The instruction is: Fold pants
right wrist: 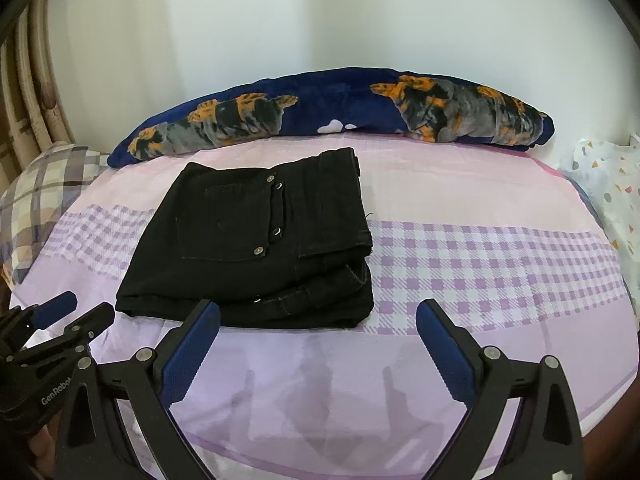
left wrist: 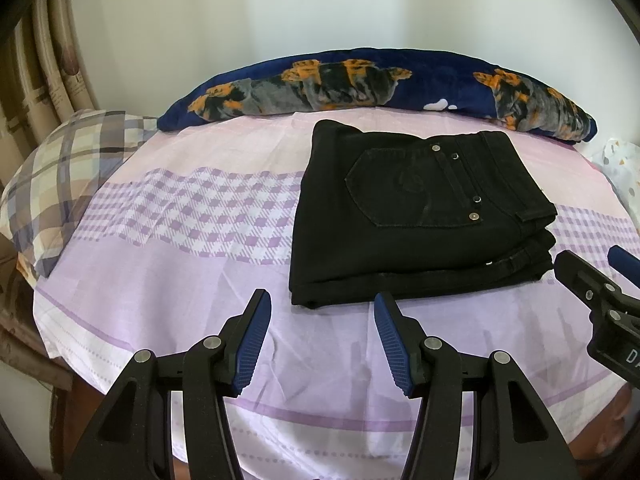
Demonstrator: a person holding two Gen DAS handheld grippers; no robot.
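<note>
Bed sheet, pale lilac with checked bands, is carrying the black denim pants folded in a stack toward its far edge. I'm holding the left gripper and right gripper spread, empty, at the near edge; I'm judging only squaring remains.

Premises: a home bedroom. Evidence: a bed dressed in a pink and lilac checked cotton sheet; a plaid beige-and-grey pillow at nine o'clock; a rolled navy fleece blanket with orange-and-grey animal print at twelve o'clock against a plain white wall; beige patterned curtains at ten o'clock.
</note>
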